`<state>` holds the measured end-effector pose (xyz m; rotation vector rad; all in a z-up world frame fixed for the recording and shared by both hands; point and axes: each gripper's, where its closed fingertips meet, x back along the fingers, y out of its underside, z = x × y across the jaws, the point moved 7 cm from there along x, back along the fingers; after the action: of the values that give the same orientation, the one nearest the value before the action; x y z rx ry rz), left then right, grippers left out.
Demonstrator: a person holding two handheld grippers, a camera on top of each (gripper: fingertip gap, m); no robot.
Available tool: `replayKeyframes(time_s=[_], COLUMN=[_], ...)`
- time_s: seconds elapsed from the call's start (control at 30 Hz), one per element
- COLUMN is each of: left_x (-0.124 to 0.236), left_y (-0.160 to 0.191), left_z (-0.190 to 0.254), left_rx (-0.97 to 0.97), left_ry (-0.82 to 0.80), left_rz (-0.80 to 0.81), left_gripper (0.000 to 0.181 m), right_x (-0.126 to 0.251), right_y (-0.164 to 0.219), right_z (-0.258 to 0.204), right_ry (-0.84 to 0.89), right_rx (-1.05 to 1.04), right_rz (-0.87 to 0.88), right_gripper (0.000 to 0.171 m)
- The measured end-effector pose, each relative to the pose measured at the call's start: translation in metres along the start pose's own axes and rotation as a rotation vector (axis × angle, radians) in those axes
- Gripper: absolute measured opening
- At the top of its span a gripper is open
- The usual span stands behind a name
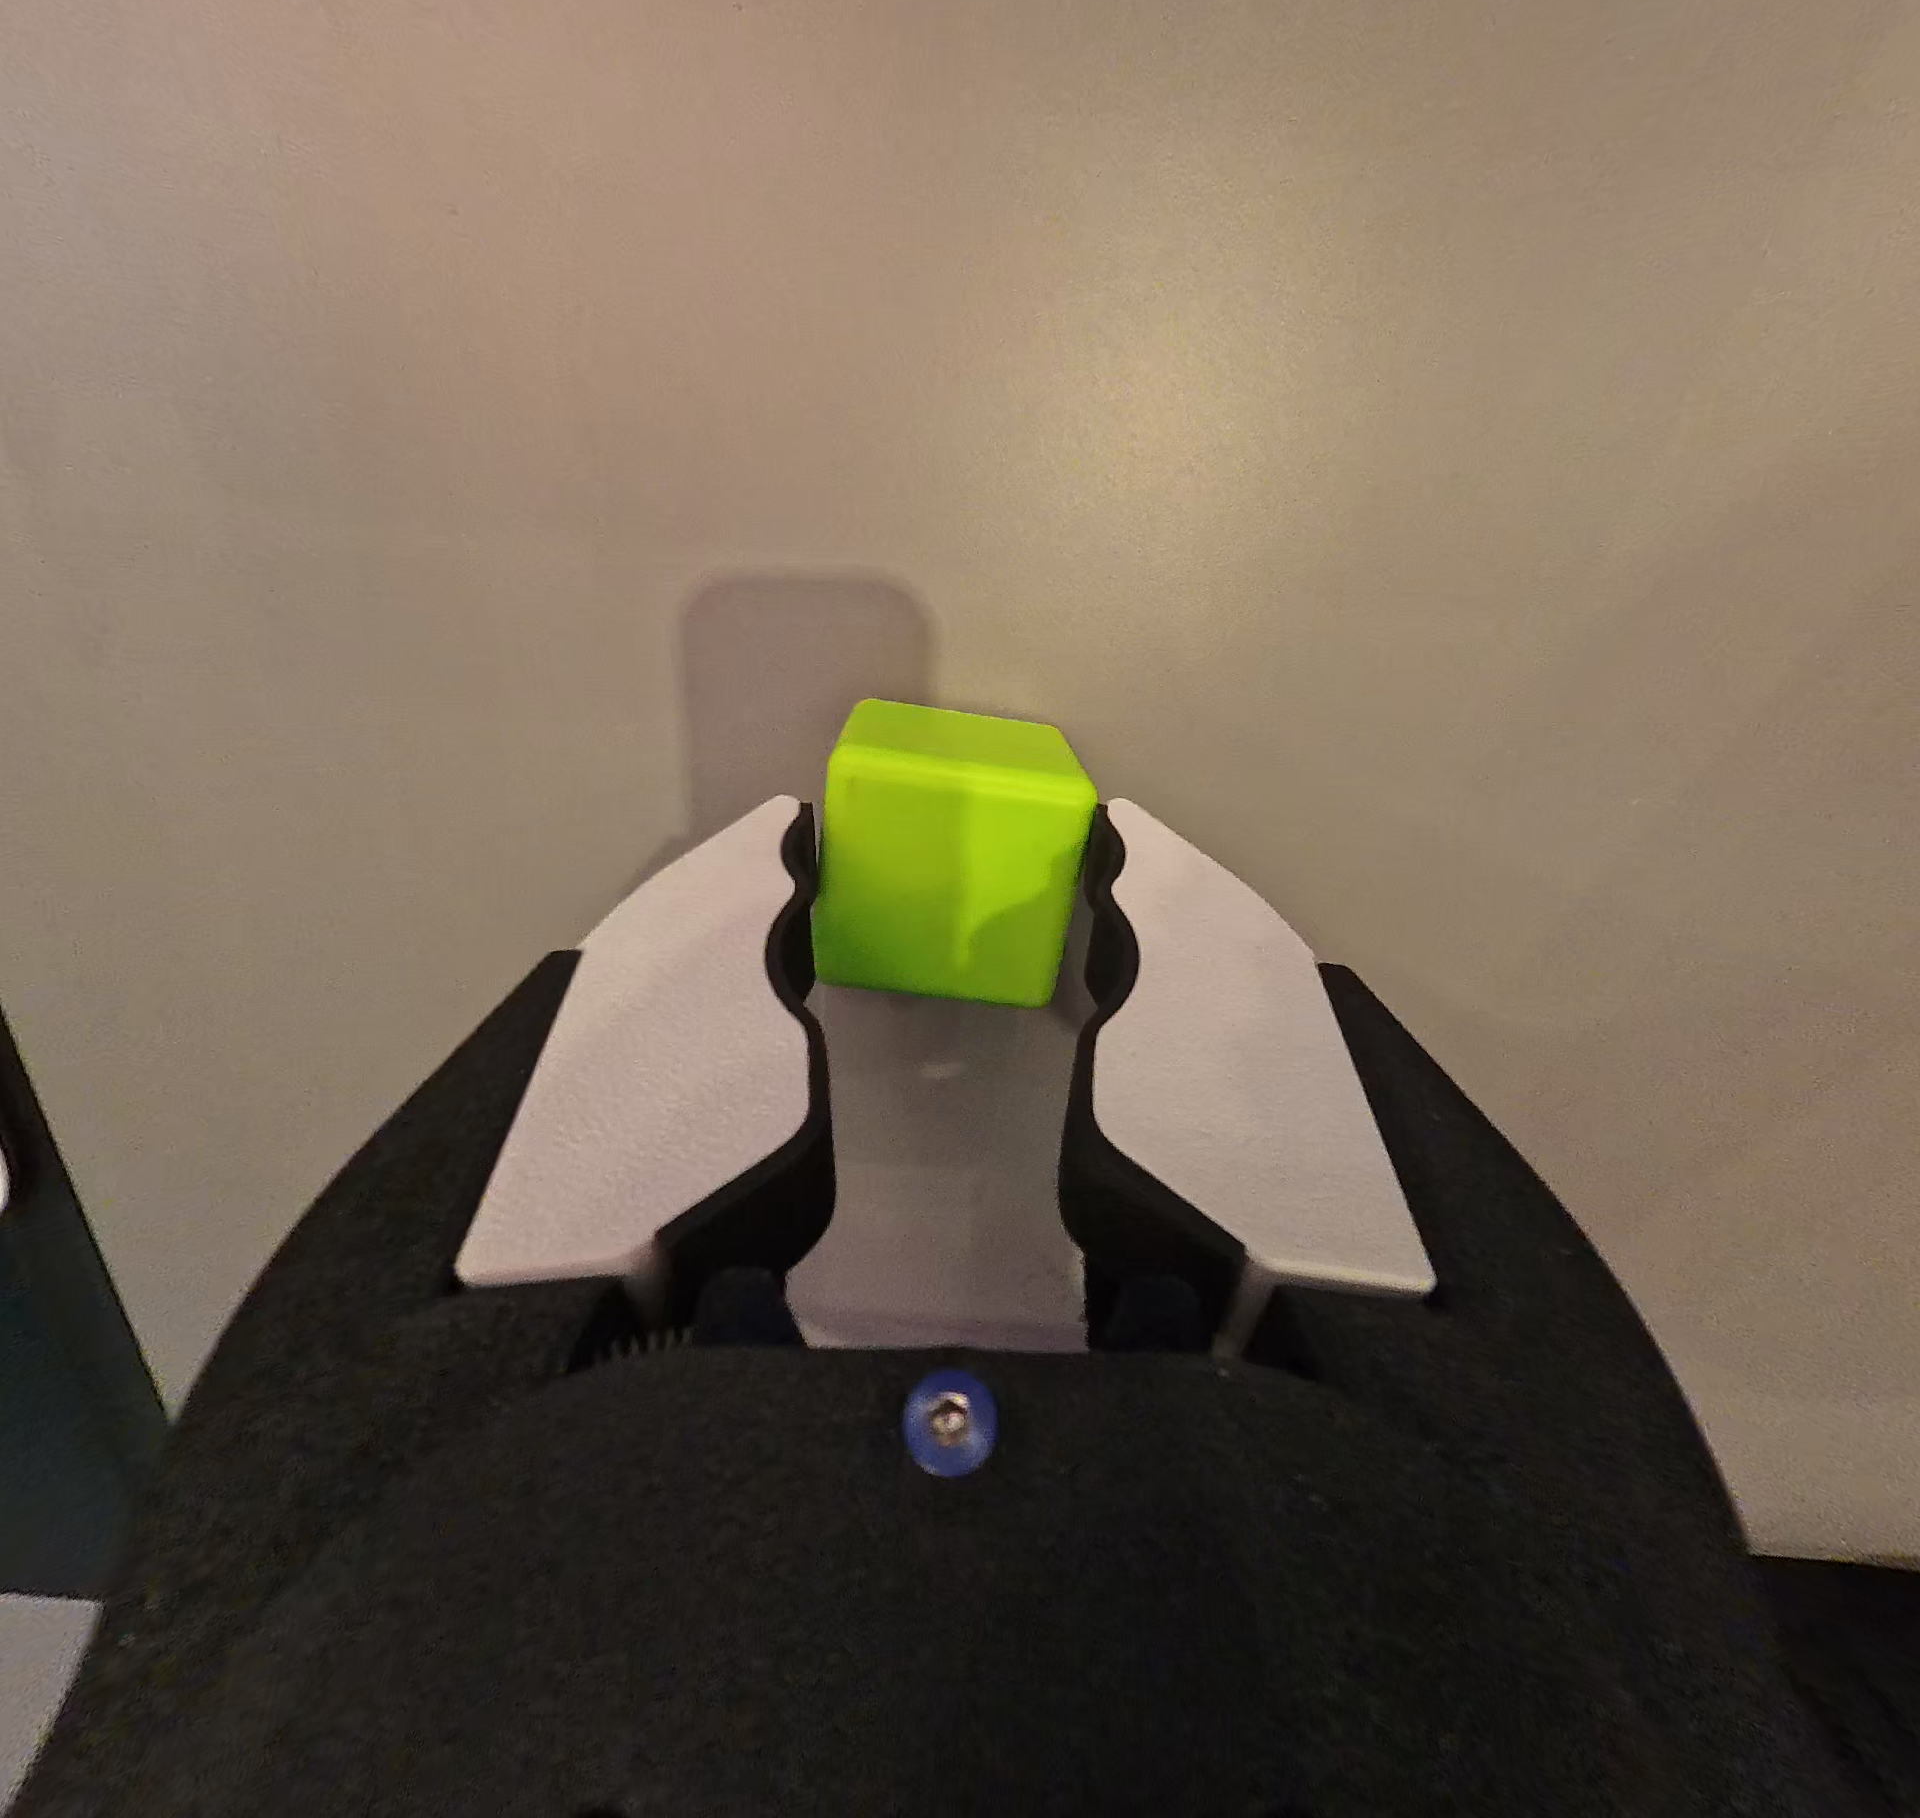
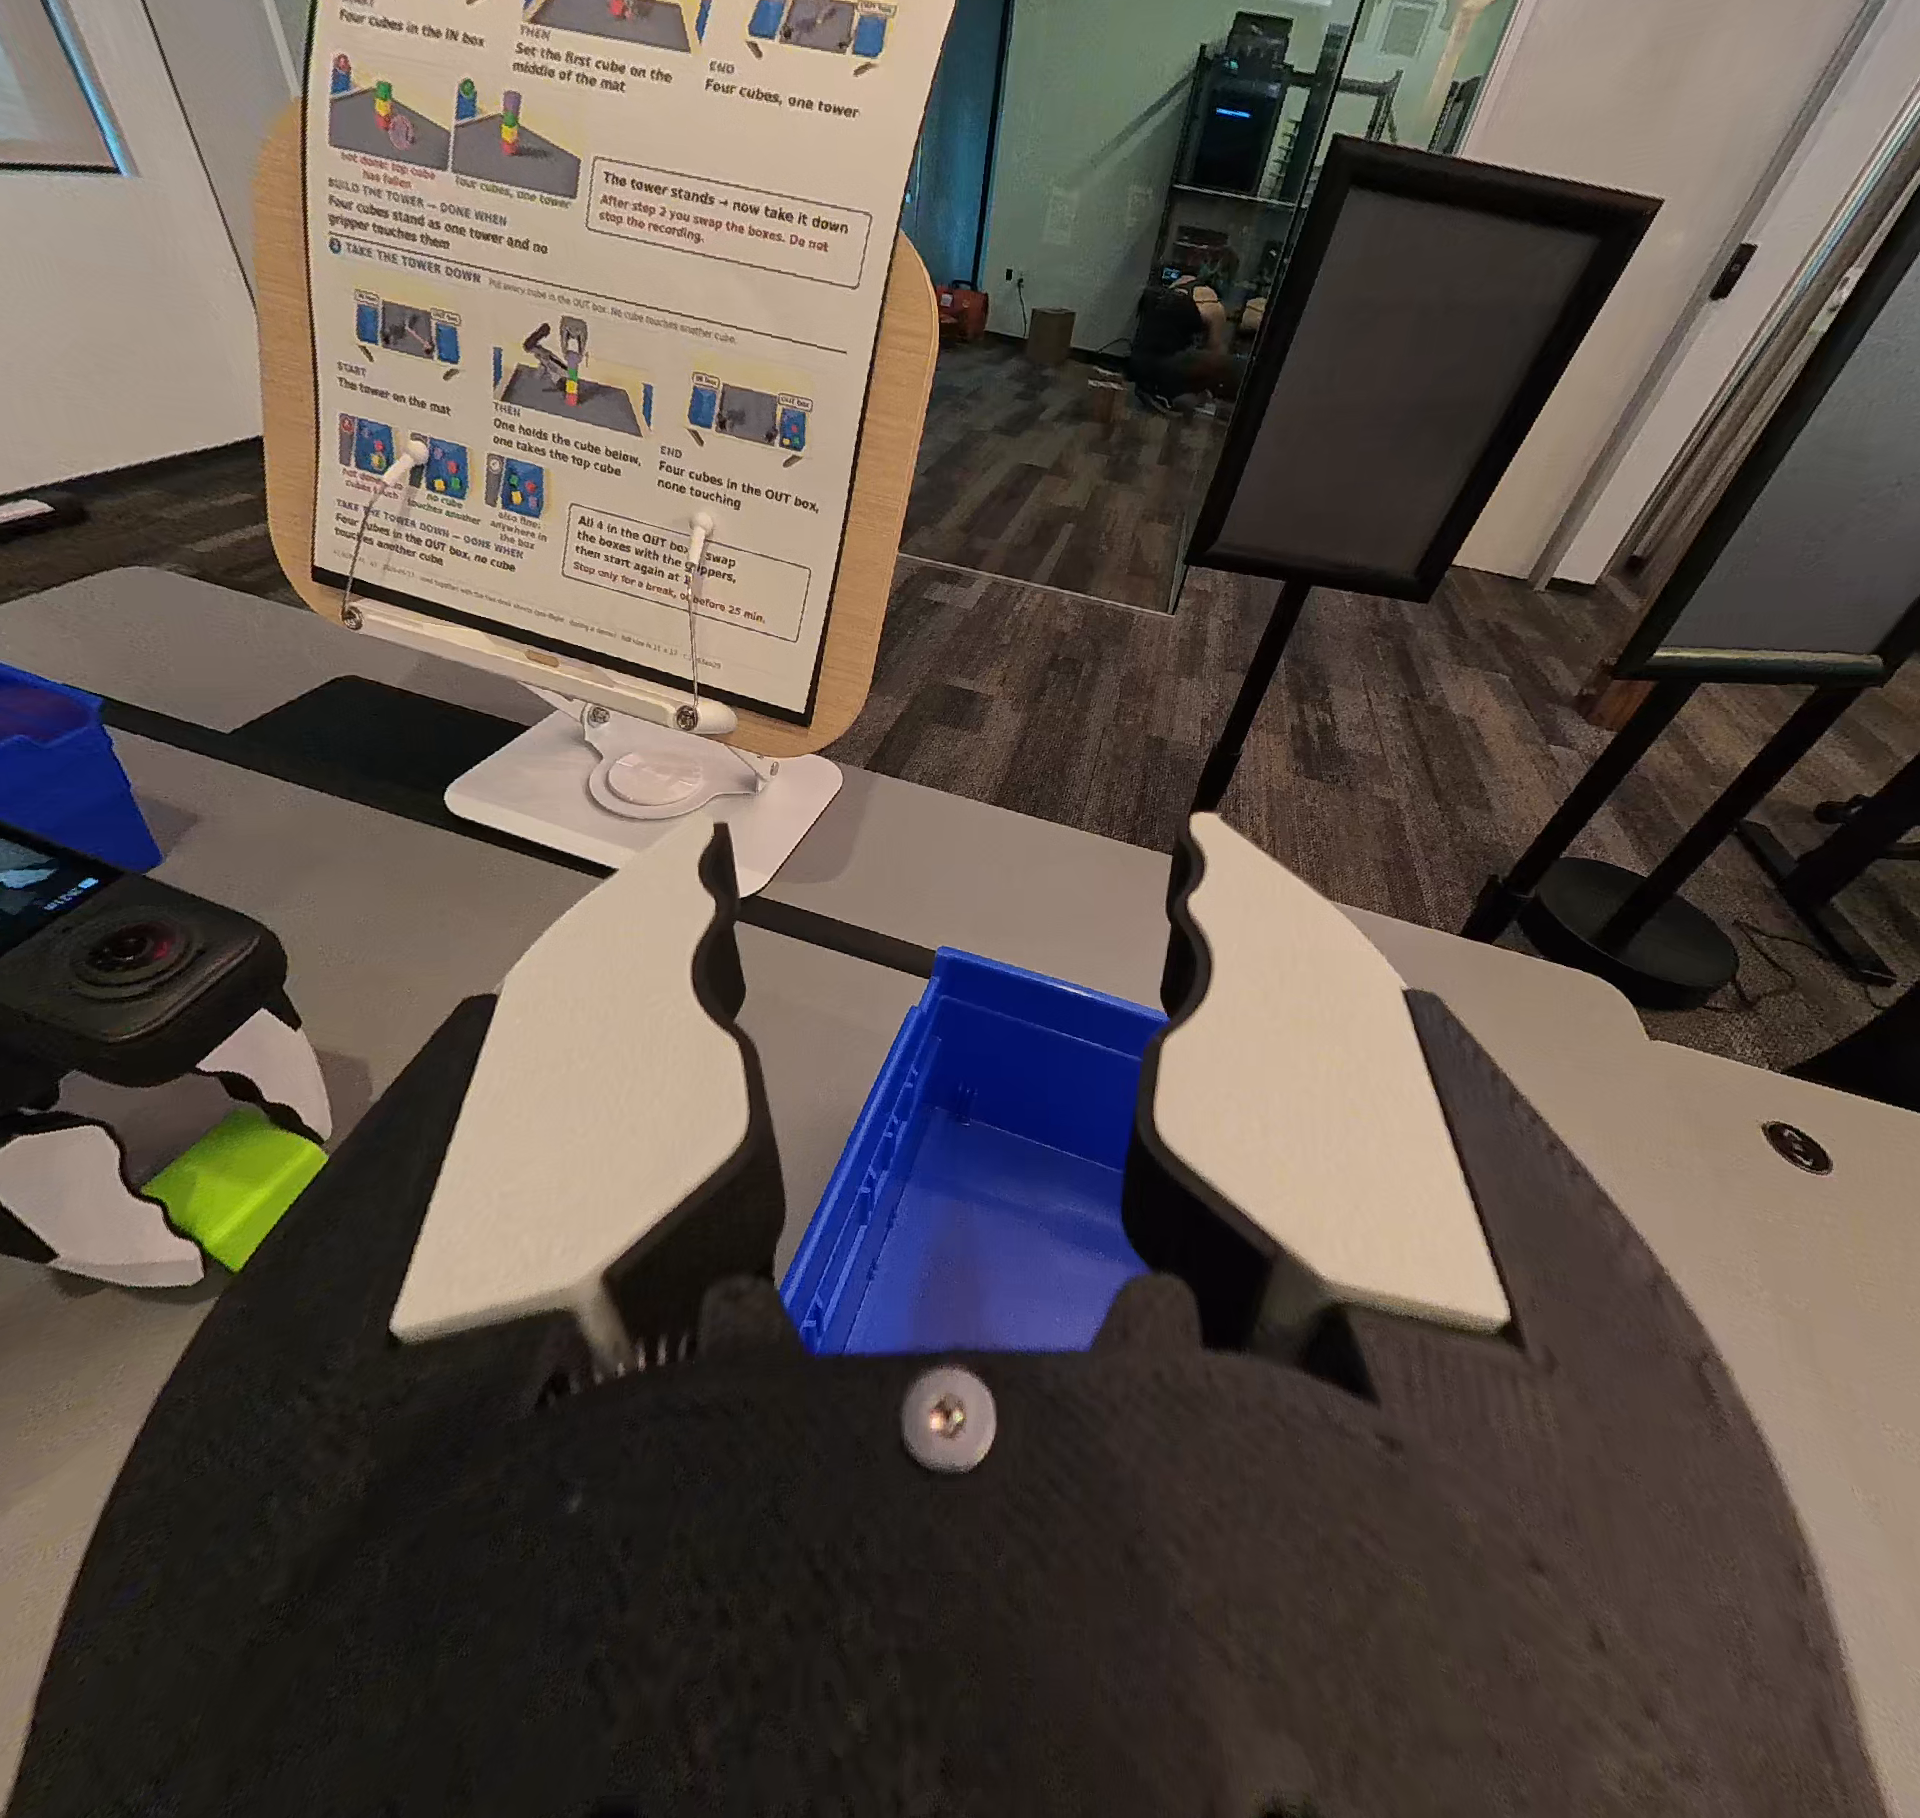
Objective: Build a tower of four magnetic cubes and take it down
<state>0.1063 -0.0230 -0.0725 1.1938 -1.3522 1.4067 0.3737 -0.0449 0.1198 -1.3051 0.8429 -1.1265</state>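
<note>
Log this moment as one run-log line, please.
left gripper: shut on lime-green plastic cube | right gripper: open, empty, above blue plastic bin | bin's visible part: no cubes

Left hand-held gripper point(image 1: 951, 869) and right hand-held gripper point(image 2: 951, 921), black textured bodies, pale grey fingers, wavy black pads, central screw

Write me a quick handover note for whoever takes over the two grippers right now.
Left gripper: shut on the green cube, held over the bare grey table.
Right gripper: open, holding nothing, hovering above the blue box; what shows of that box is empty.
Another blue box sits far left; contents hidden.
No tower and no other cubes in view, so progress is unclear. The green cube has yet to be set down.
</note>
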Motion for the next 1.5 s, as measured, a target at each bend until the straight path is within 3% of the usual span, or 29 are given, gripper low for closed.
replayKeyframes(time_s=[0.17, 0.33, 0.43, 0.57, 0.73, 0.93, 1.03, 1.13, 1.5], left_x=[0.013, 0.093, 0.15, 0.193, 0.171, 0.135, 0.13, 0.118, 0.092], left_y=[-0.002, 0.017, 0.066, 0.167, 0.268, 0.309, 0.321, 0.326, 0.337], left_z=[0.0, 0.012, 0.026, 0.034, 0.048, 0.054, 0.052, 0.052, 0.053], left_rx=[-0.048, -0.033, -0.019, 0.115, 0.468, 0.942, 0.983, 1.063, 1.059], left_ry=[-0.041, -0.097, -0.177, -0.296, -0.292, -0.393, -0.493, -0.477, -0.503], left_rz=[0.069, 0.221, 0.238, 0.072, -0.18, -0.128, -0.195, -0.199, -0.334], left_gripper=[0.063, 0.062, 0.057, 0.056, 0.058, 0.057, 0.06, 0.064, 0.066], right_x=[-0.001, 0.0, 0.001, 0.001, -0.001, -0.006, -0.007, -0.005, -0.004], right_y=[0.002, 0.004, 0.004, 0.002, 0.001, 0.005, 0.006, 0.005, 0.004], right_z=[0.001, 0.003, 0.006, 0.007, 0.001, -0.002, -0.003, -0.001, 0.0], right_ry=[0.0, -0.012, -0.017, -0.036, -0.037, -0.051, -0.055, -0.056, -0.068], right_rx=[-0.002, -0.014, -0.032, -0.063, -0.048, -0.039, -0.038, -0.044, -0.053], right_rz=[-0.007, -0.005, 0.002, 0.018, 0.016, -0.001, -0.005, 0.002, 0.008], right_gripper=[0.082, 0.082, 0.082, 0.082, 0.082, 0.083, 0.083, 0.083, 0.083])
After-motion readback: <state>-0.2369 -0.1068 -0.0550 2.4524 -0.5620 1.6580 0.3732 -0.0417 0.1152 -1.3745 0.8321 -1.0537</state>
